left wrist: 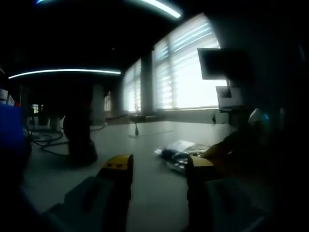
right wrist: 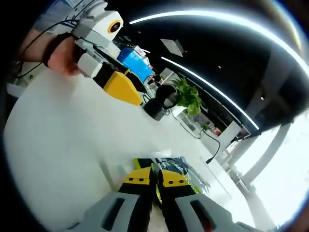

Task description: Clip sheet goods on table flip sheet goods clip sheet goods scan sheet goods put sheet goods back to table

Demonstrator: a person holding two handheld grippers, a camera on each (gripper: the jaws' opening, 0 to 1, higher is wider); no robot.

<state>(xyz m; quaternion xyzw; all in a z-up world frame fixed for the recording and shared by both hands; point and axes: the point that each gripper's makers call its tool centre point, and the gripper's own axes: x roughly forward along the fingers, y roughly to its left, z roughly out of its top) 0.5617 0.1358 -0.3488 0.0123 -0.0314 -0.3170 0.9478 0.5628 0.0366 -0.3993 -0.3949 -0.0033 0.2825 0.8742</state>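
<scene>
Left tool (left wrist: 157, 166) jaws apart, right tool (right wrist: 155, 180) jaws nearly closed

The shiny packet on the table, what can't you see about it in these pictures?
- Packet, right gripper view: the right gripper has its jaws pressed together over the near edge, hiding it.
- Packet, left gripper view: the room is dark against the bright windows, so the print cannot be read.
- Its right end, left gripper view: a dark shape with some yellow covers it.
- Left gripper, left gripper view: jaws apart, holding nothing.
</scene>
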